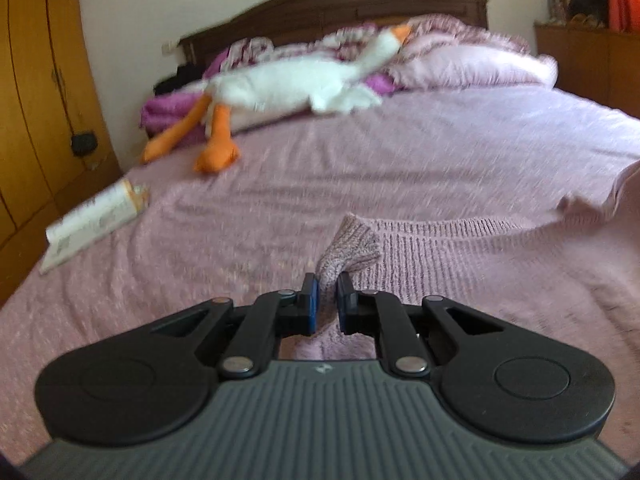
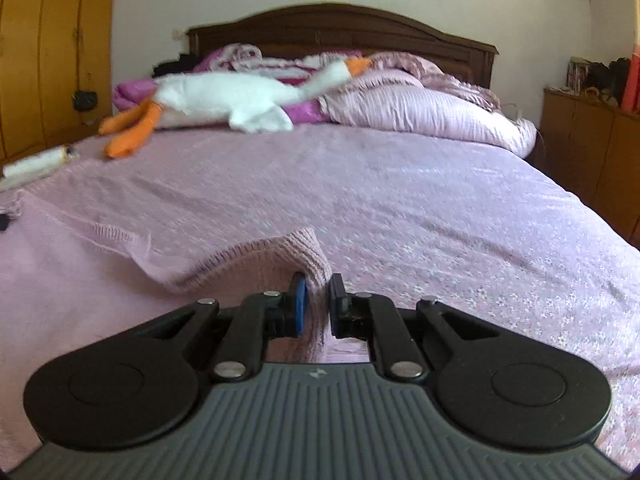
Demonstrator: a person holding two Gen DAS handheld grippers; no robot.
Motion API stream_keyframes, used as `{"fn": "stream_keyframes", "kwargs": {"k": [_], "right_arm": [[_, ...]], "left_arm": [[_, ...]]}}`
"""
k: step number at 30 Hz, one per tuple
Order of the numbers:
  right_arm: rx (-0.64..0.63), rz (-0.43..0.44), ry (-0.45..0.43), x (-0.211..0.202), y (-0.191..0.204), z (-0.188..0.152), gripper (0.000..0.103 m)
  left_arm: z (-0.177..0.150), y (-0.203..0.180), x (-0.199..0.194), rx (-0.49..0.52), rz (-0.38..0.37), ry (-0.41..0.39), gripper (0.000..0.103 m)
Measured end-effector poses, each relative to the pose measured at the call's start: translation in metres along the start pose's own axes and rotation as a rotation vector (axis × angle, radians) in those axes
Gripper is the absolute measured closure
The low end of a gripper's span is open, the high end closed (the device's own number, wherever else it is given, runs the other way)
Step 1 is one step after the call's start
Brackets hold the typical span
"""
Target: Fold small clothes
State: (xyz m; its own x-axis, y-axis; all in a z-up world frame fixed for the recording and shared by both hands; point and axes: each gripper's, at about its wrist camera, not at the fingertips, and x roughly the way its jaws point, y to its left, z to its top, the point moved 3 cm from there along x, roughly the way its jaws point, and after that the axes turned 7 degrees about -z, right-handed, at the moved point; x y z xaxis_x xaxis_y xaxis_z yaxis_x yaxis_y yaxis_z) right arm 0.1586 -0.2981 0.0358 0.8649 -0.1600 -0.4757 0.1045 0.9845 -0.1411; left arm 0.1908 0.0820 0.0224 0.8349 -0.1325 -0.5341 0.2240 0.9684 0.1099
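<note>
left gripper (image 1: 327, 294): clenched on one ribbed corner of the pink knit garment (image 1: 460, 264), low centre of frame.
right gripper (image 2: 317, 296): clenched on the opposite corner; judged, both hold the hem lifted to carry it over in a fold.
garment: one, lying on the bedspread (image 2: 400, 184).
mid-frame left: one paper roll (image 1: 96, 220).
far, upper frame: one plush goose (image 2: 240, 96); one pillow (image 2: 420, 112).

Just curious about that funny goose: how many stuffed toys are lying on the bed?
1. A white plush goose with orange feet lies across the far end of the bed, against the pillows. More could be hidden in the heaped bedding behind it.
</note>
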Motion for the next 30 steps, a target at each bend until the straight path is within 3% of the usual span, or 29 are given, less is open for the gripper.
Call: {"fn": "stream_keyframes", "kwargs": {"k": [7,9,13,19,24,28,30], "right_arm": [[-0.03,-0.044,0.135,0.052,-0.008,-0.017,0.09],[-0.018,-0.045,0.16,0.062,-0.011,-0.023,0.089],[0.081,-0.022,0.165,0.068,-0.023,-0.021,0.078],[0.19,-0.022,0.106,0.043,-0.039,-0.018,0.06],[0.226,0.047,0.118,0.026,-0.039,-0.024,0.055],[0.21,0.048,0.185,0.035,-0.031,-0.042,0.054],[0.238,0.048,0.172,0.039,-0.032,-0.05,0.052]], "left_arm": [[-0.015,0.015,0.025,-0.067,0.004,0.062,0.086],[-0.015,0.018,0.026,-0.077,0.003,0.07,0.077],[-0.015,0.03,0.022,-0.146,0.03,0.057,0.057],[-0.013,0.04,0.015,-0.168,0.033,0.048,0.056],[-0.021,0.04,0.022,-0.162,0.035,0.091,0.054],[-0.023,0.043,0.02,-0.176,0.028,0.091,0.052],[-0.023,0.044,0.015,-0.175,0.023,0.096,0.051]]}}
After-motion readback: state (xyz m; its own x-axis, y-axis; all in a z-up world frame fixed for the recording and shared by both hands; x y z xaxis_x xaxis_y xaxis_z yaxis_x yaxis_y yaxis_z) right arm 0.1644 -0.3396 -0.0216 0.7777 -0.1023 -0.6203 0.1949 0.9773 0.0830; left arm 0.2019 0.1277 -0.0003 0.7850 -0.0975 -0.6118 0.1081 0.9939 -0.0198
